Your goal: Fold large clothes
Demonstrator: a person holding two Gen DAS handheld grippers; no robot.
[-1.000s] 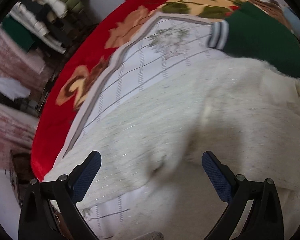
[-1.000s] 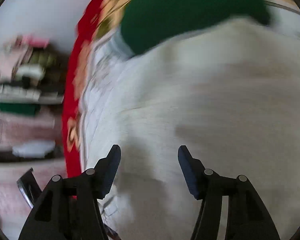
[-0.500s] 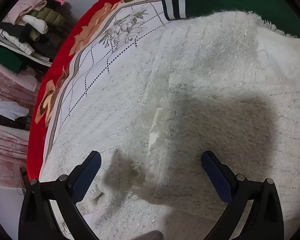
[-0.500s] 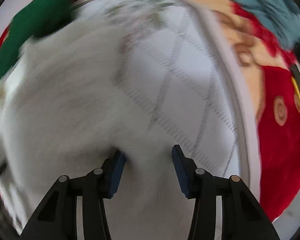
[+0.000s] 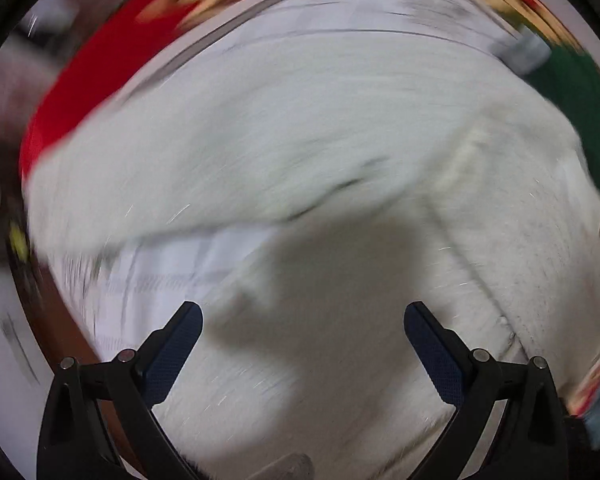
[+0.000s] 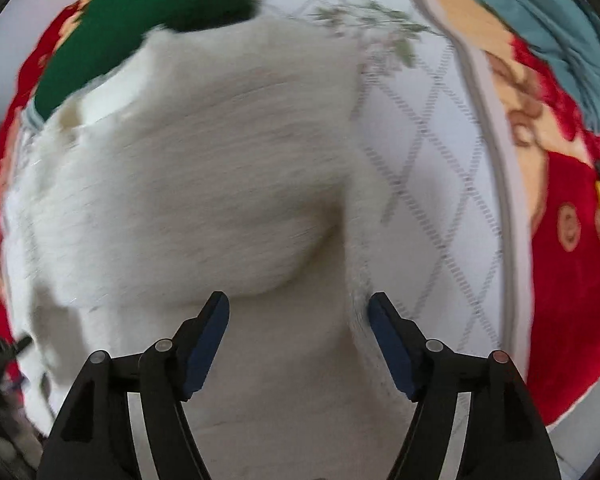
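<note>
A fluffy white sweater (image 5: 300, 128) lies spread on a bed blanket; the left wrist view is smeared by motion. My left gripper (image 5: 303, 316) points down over the sweater's lower part, jaws wide open, nothing pinched. In the right wrist view the sweater (image 6: 188, 168) fills the left and middle, its fuzzy right edge running down beside the right fingertip (image 6: 380, 312). My right gripper (image 6: 299, 300) hangs over that edge with its jaws opening; sweater cloth lies under and between them, and the pads do not press on it.
A green garment (image 6: 140, 20) with a striped cuff lies at the sweater's far end, also at the right of the left wrist view (image 5: 572, 92). The blanket has a white quilted centre (image 6: 432, 200) and a red floral border (image 5: 80, 92). Teal cloth (image 6: 540, 20) lies at the top right.
Both views have swung across the sweater. The right jaws narrowed half a second ago and now stand wider. The left jaws stayed wide open throughout.
</note>
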